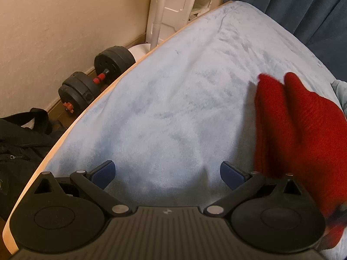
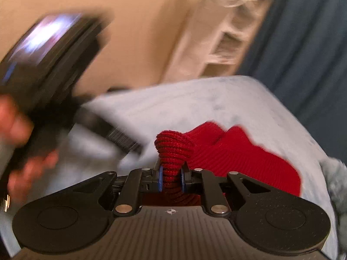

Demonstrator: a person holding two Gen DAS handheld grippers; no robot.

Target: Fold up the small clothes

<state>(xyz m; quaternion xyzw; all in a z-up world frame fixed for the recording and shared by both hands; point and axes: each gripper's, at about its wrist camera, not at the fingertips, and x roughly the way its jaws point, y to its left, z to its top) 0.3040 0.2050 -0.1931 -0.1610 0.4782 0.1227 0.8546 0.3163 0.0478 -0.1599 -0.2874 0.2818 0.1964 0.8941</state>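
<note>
Right gripper (image 2: 171, 178): jaws closed on a bunched ribbed edge of the red knit garment (image 2: 234, 156), the pinched fabric rising between the blue pads (image 2: 160, 178) in a tight twist. Left gripper (image 1: 168, 173): jaws spread wide, nothing between them, poised above bare blanket just left of the cloth. Garment: partly lifted at the near end, remainder trailing away across the pale blue fleece blanket (image 1: 164, 91), two rounded lobes at the far end — probably a pair of socks or a small knit piece, kind not certain. Judged light, soft and limp, with a coarse rib that should resist slipping; likely to sag and fold on itself wherever unsupported. Best hold judged to be a second corner or the free far edge, well apart from the present pinch, to spread the cloth flat. Beyond the bed edge: dumbbell (image 1: 93, 82) on the floor, white fan stand (image 1: 158, 19), dark blue curtain (image 1: 292, 4). Right view heavily blurred.
</note>
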